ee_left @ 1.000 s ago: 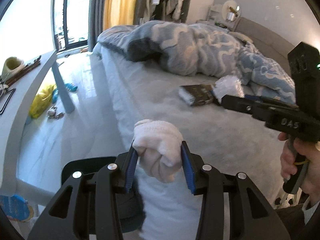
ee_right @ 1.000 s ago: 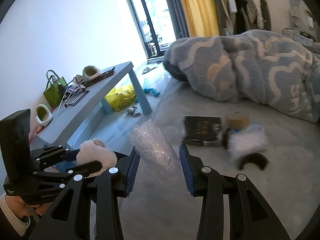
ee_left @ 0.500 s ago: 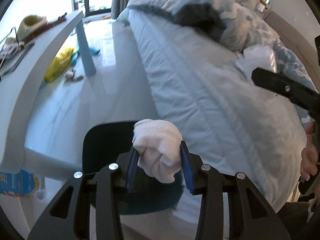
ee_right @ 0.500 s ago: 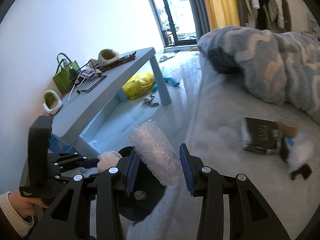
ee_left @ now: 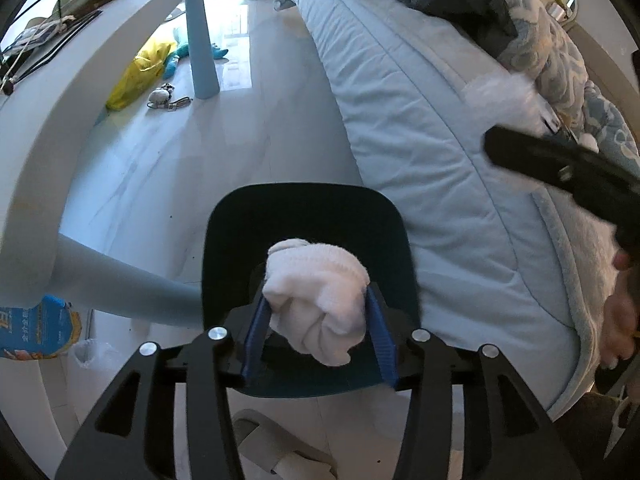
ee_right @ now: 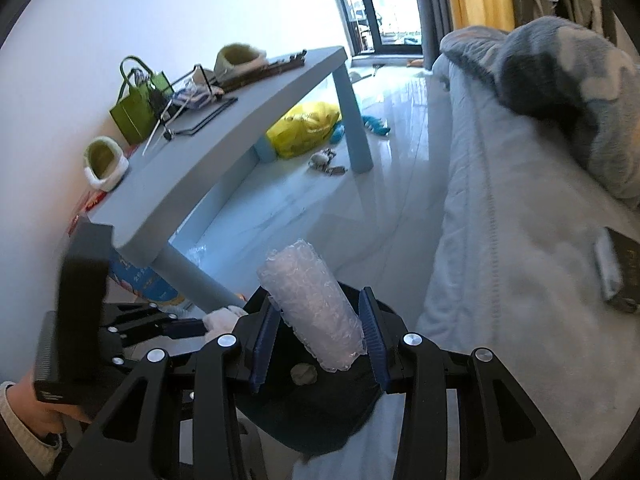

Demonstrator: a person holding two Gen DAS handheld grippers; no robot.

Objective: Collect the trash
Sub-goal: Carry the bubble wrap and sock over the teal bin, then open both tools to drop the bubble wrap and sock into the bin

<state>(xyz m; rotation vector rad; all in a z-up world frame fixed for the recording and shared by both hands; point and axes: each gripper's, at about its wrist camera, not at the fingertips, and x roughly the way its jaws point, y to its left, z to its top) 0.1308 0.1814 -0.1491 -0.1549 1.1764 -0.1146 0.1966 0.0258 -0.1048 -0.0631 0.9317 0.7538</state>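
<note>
Dark bin point(ee_left: 308, 216) fills centre of left wrist view, its rim touching the bed point(ee_left: 420, 128) edge at 3 o'clock and the table point(ee_left: 72, 92) leg at 9; bare floor point(ee_left: 248, 92) runs to 12. Left gripper point(ee_left: 318, 322) jaws opening, white wadded cloth point(ee_left: 318, 292) between pads, over the bin mouth; earlier it was over the bed.

Right wrist view: right gripper point(ee_right: 318, 330) clenched on a bubble-wrap roll point(ee_right: 312, 308), translucent, tilted toward 11, above the bin point(ee_right: 308, 412). Bed point(ee_right: 520, 280) at 3, table point(ee_right: 240, 112) at 10. Earlier the bin was unseen
</note>
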